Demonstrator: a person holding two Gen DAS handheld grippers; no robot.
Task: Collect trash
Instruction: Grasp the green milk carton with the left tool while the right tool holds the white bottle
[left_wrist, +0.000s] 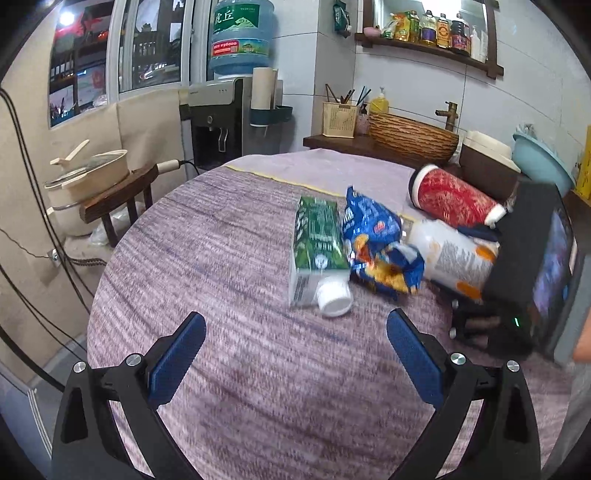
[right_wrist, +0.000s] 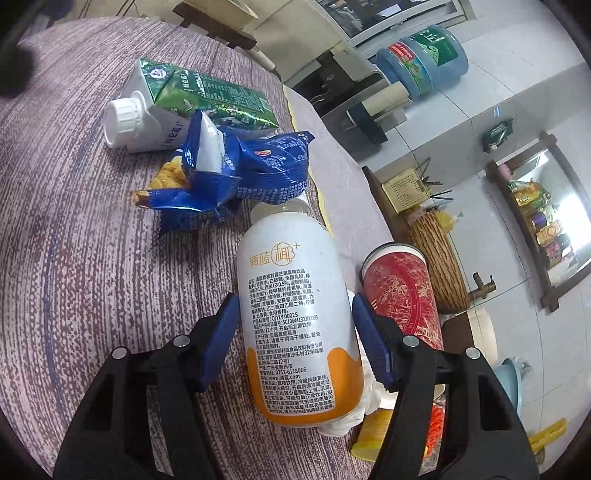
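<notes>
Fingers (right_wrist: 364, 332) of the right gripper (right_wrist: 291, 336) stand on either side of a white bottle (right_wrist: 295, 317), their blue pads close against its sides; whether they press it cannot be told. The bottle lies on its side on the desk (right_wrist: 74, 258), near the far right edge. It has an orange band at its base, dense printed text and a translucent neck pointing at a crumpled blue snack bag (right_wrist: 229, 177). Just beside the bottle, toward the desk edge, lies a red paper cup (right_wrist: 402, 295) with a white rim. Beyond the bag lies a green carton (right_wrist: 207, 99) on its side, its white screw cap (right_wrist: 123, 120) facing the middle of the desk.

Left gripper (left_wrist: 295, 354) hovers over bare purple cloth (left_wrist: 258, 350), its fingers (left_wrist: 177, 362) wide apart and holding nothing, the carton ahead of it.
</notes>
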